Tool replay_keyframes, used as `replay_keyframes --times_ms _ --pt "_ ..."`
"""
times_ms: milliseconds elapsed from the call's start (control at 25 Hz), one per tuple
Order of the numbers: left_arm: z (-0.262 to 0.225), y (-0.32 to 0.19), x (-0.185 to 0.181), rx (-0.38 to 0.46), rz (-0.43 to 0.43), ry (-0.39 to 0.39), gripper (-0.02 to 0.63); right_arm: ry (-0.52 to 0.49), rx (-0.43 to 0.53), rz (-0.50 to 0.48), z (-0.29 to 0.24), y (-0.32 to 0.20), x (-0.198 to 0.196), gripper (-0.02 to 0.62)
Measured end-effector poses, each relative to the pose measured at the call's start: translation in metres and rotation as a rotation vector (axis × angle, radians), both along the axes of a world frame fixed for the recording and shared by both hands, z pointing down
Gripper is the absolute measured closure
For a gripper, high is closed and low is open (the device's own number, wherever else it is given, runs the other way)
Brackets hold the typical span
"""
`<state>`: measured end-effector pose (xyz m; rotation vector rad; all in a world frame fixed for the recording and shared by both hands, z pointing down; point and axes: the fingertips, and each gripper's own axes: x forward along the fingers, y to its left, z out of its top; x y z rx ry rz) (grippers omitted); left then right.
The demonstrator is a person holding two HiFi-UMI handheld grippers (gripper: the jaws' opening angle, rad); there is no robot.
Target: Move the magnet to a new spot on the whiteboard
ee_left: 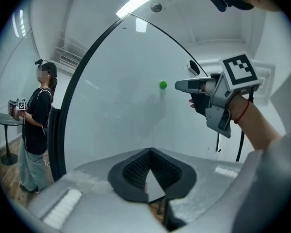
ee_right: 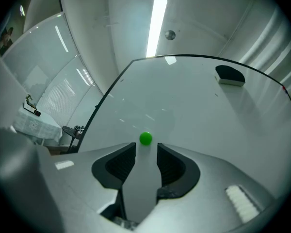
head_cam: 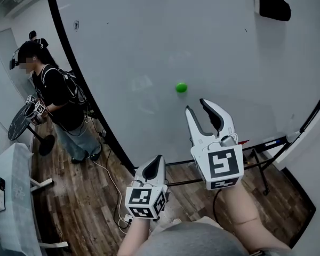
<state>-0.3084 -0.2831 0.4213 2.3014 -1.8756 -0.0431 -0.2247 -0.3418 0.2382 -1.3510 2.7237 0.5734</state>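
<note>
Whiteboard (head_cam: 149, 47): upright, mostly bare; right gripper (head_cam: 195, 105): jaws apart, empty, aimed at the board; left gripper (head_cam: 156, 161): jaws together, empty, lower and farther back. Magnet (head_cam: 181, 87): small green round button stuck mid-board, straight ahead of the right gripper's gap, not yet between the jaws; no long axis; right hand nearer.

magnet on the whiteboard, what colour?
Green. The magnet shows best in the right gripper view, on the whiteboard.
</note>
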Motion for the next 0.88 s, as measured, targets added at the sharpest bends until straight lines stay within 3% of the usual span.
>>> replay_keyframes --times_ms 360,880 --pt "-0.004 0.031 0.045 0.003 -0.032 0.015 0.601 -0.04 -0.104 -0.008 0.047 0.031 0.067 0.588" --pt "0.004 0.099 0.127 -0.014 -0.032 0.032 0.601 -0.069 -0.251 -0.087 0.105 0.115 0.152 0.594"
